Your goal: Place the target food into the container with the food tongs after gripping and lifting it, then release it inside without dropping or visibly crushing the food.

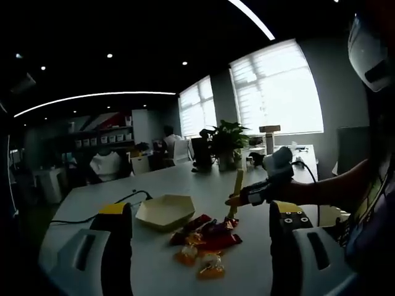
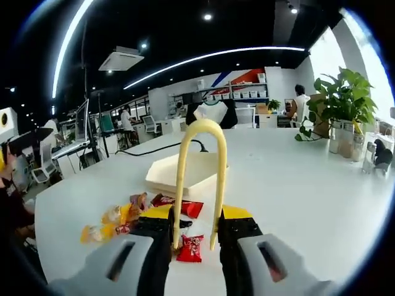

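A pile of wrapped snacks in red and orange packets lies on the white table. To its left sits a beige hexagonal container, which looks empty. My left gripper is open, its jaws wide on either side of the pile. My right gripper comes in from the right, shut on yellow food tongs that point down at the pile. In the right gripper view the right gripper pinches the tongs, whose tips straddle a red packet. The container lies beyond, with more snacks at the left.
A black cable runs across the table behind the container. Potted plants and small items stand at the far end by the window. A person's arm reaches in from the right. Office chairs, shelves and people are in the background.
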Action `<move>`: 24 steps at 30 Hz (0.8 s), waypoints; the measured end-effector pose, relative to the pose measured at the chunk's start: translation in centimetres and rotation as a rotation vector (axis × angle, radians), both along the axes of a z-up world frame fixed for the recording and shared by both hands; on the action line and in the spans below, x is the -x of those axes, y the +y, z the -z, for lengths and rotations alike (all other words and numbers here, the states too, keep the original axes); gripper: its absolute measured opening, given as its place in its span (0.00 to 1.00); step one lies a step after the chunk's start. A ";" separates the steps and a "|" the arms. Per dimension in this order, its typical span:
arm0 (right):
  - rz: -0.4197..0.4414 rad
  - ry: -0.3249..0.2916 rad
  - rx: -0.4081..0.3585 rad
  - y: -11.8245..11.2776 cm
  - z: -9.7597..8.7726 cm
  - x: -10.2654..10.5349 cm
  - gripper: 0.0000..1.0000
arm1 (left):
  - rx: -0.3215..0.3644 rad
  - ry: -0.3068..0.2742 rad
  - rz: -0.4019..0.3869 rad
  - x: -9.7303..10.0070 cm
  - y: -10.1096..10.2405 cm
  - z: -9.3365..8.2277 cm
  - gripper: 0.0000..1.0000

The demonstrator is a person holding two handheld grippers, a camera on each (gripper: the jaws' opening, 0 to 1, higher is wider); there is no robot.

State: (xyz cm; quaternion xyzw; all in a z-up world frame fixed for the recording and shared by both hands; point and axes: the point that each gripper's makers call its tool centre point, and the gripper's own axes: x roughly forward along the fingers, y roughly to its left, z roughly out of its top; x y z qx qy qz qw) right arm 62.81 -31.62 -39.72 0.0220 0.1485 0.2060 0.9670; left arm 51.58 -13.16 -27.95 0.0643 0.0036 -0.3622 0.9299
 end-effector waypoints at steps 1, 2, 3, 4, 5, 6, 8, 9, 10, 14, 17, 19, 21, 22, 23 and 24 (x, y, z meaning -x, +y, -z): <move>0.000 0.000 0.004 0.0 0.1 -0.1 0.24 | -0.001 0.001 -0.001 0.0 0.1 0.0 0.98; -0.002 0.001 0.006 0.1 0.1 -0.1 0.24 | -0.002 0.000 -0.005 0.0 0.2 0.0 0.98; -0.004 0.006 0.004 0.2 0.2 -0.1 0.24 | -0.003 0.000 -0.007 0.0 0.3 -0.1 0.97; -0.005 0.007 0.003 0.2 0.3 -0.2 0.24 | -0.003 0.001 -0.008 0.0 0.4 -0.1 0.97; -0.004 0.008 0.006 0.2 0.3 -0.2 0.24 | -0.004 0.002 -0.010 -0.1 0.4 -0.1 0.97; -0.006 0.008 0.019 0.3 0.5 -0.2 0.24 | -0.004 0.001 -0.013 -0.1 0.5 -0.1 0.97; -0.009 0.008 0.037 0.5 0.7 -0.2 0.24 | -0.008 0.003 -0.014 -0.1 0.6 -0.1 0.96; -0.009 0.008 0.043 0.5 0.7 -0.2 0.24 | -0.008 0.001 -0.017 -0.1 0.7 -0.1 0.96; -0.009 0.008 0.049 0.4 0.9 -0.3 0.24 | -0.007 0.001 -0.017 -0.1 0.7 -0.1 0.96; -0.008 0.011 0.083 0.5 1.3 -0.4 0.24 | -0.007 -0.001 -0.021 -0.2 0.9 -0.2 0.96; 0.000 0.014 0.085 0.5 1.3 -0.5 0.24 | -0.005 0.001 -0.026 -0.2 1.0 -0.2 0.95; 0.012 0.012 0.088 0.3 1.3 -0.5 0.24 | -0.007 0.000 -0.026 -0.2 1.0 -0.3 0.95; 0.020 0.018 0.093 0.2 1.5 -0.6 0.24 | -0.006 -0.001 -0.027 -0.2 1.0 -0.3 0.94; 0.031 0.031 0.104 0.1 1.8 -0.7 0.24 | -0.005 -0.002 -0.026 -0.2 1.0 -0.4 0.94; 0.043 0.041 0.121 -0.2 2.1 -0.7 0.24 | -0.004 -0.002 -0.026 -0.2 1.1 -0.4 0.93; 0.044 0.029 0.115 -0.1 1.9 -0.7 0.24 | -0.001 0.001 -0.029 -0.2 1.2 -0.4 0.93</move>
